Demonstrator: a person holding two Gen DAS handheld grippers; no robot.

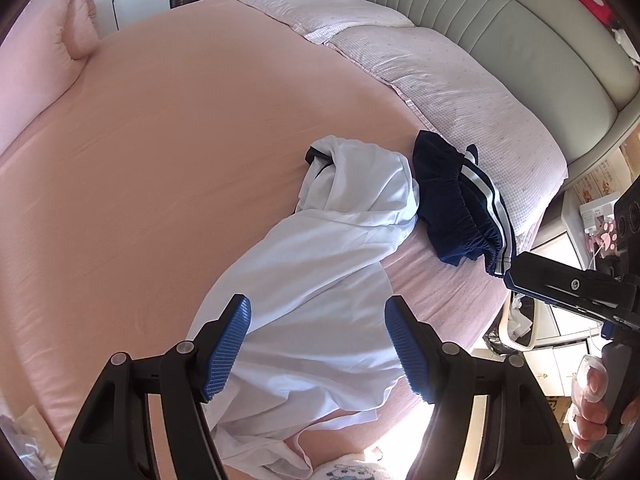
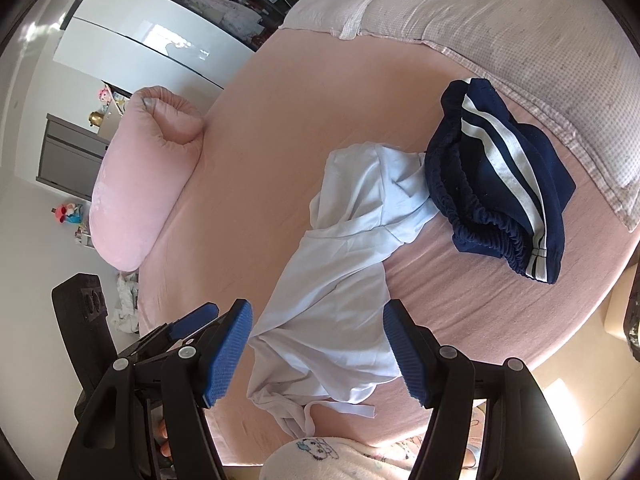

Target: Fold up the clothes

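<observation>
Mid-frame on the bed, white shirt lies crumpled beside navy shorts. Our left tongs and right tongs gape wide, empty. Limp, light cloth; we'd pinch hem corners.

From my left wrist camera, the white shirt runs under my left gripper's blue fingers at the bed's near edge, its hem lost behind them. The shirt covers part of a dark collar, and I cannot tell how its sleeves lie. The navy shorts are bunched, legs folded out of sight. A fluffy printed garment is cut off by the bottom edge. Shelf items beyond the bed's far edge are too small to identify.
</observation>
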